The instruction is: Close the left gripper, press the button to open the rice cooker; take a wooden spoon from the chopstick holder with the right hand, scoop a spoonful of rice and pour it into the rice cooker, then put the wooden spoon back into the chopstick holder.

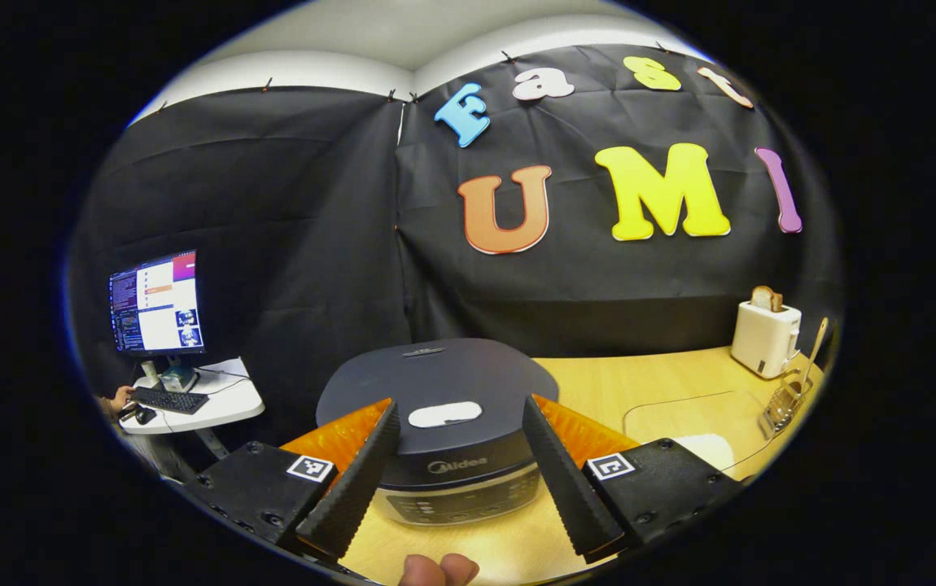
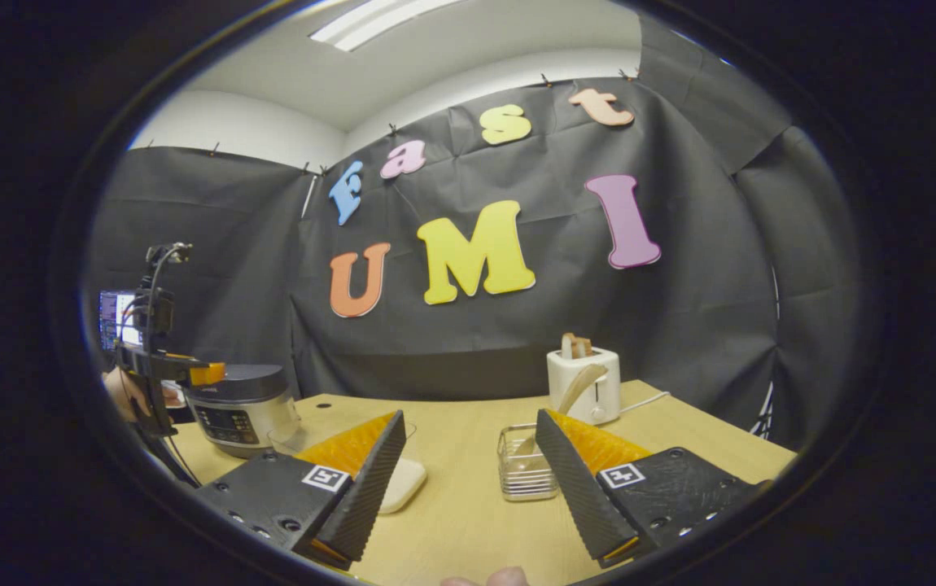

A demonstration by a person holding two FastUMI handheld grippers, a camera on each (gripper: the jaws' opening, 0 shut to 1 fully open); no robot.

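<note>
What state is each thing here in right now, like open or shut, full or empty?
Rice cooker: lid shut, button not yet pressed.
Left gripper: fingers open, either side of the cooker's front.
Right gripper: fingers open, holding nothing.
Wooden spoon: standing tilted in the chopstick holder.
Toaster: bread sticking up from the slot.
Monitor: switched on.

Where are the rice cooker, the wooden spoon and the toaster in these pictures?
rice cooker [image 1: 435,382]: left gripper view, on its dark closed lid.
wooden spoon [image 2: 580,387]: right gripper view, on its handle above the holder.
toaster [image 2: 594,382]: right gripper view, on its white side.
</note>
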